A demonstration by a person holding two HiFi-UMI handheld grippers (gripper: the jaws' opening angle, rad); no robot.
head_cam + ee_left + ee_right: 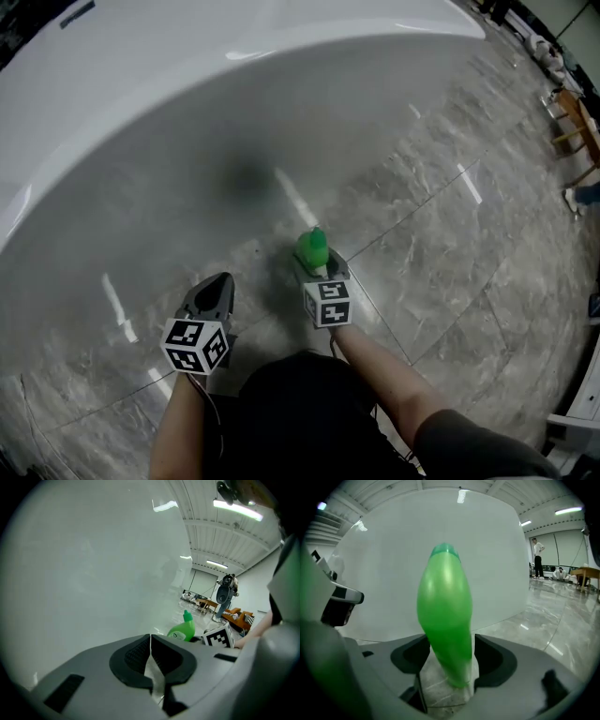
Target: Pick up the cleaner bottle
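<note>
Green plastic, the cleaner bottle [312,250] stands upright on the grey marble floor [441,244], just beside the white tub wall [169,141]. We judge that the right gripper [449,656] is brought low to the bottle's body so it can close across it. Its jaws stand wide apart with the bottle between them, pads near both flanks but not pressing. The left gripper [151,654] hangs off to the side, jaws pressed together on nothing, apparently idle.

Glossy grey marble-tile floor [441,272] here. A big white tub [187,103] sits on it. The green cleaner bottle [313,250] stands upright near the tub.
</note>
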